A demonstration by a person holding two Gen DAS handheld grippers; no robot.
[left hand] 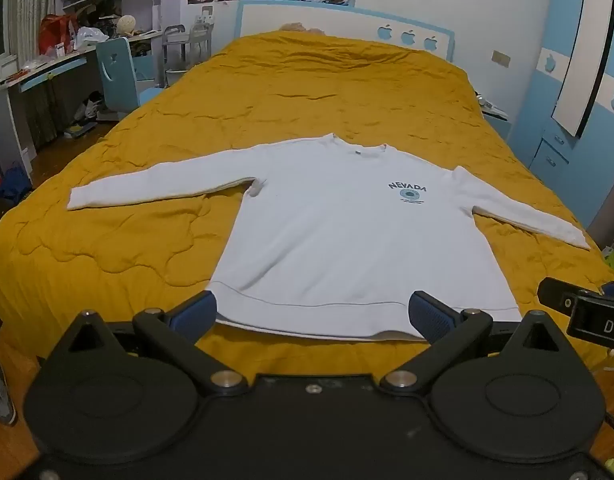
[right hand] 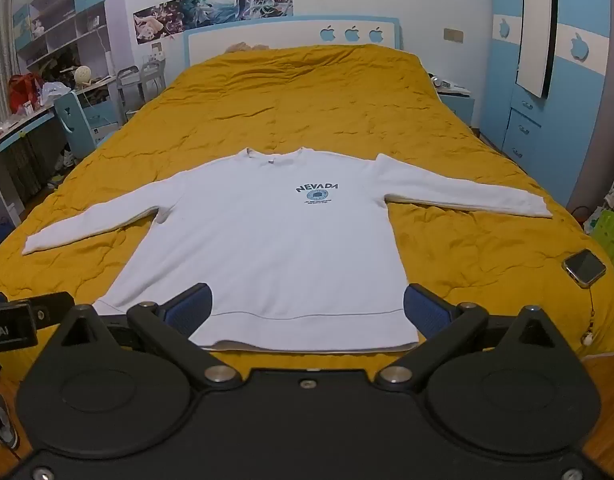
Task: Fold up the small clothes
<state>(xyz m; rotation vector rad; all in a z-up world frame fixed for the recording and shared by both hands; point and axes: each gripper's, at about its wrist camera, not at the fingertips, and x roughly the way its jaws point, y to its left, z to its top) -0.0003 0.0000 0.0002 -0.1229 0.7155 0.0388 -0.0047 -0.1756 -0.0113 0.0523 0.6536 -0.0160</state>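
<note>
Here, white sweatshirt [left hand: 347,236] flat on yellow quilt [left hand: 287,92], sleeves spread. Left gripper [left hand: 313,316] and right gripper [right hand: 307,314] hover near hem, fingers wide apart, holding nothing.

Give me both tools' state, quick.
Left tool: open, holding nothing.
Right tool: open, holding nothing.

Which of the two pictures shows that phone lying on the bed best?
The right wrist view: the phone lies in full sight on the yellow bedspread, right of the white sweatshirt. The left wrist view does not show it at all.
</note>
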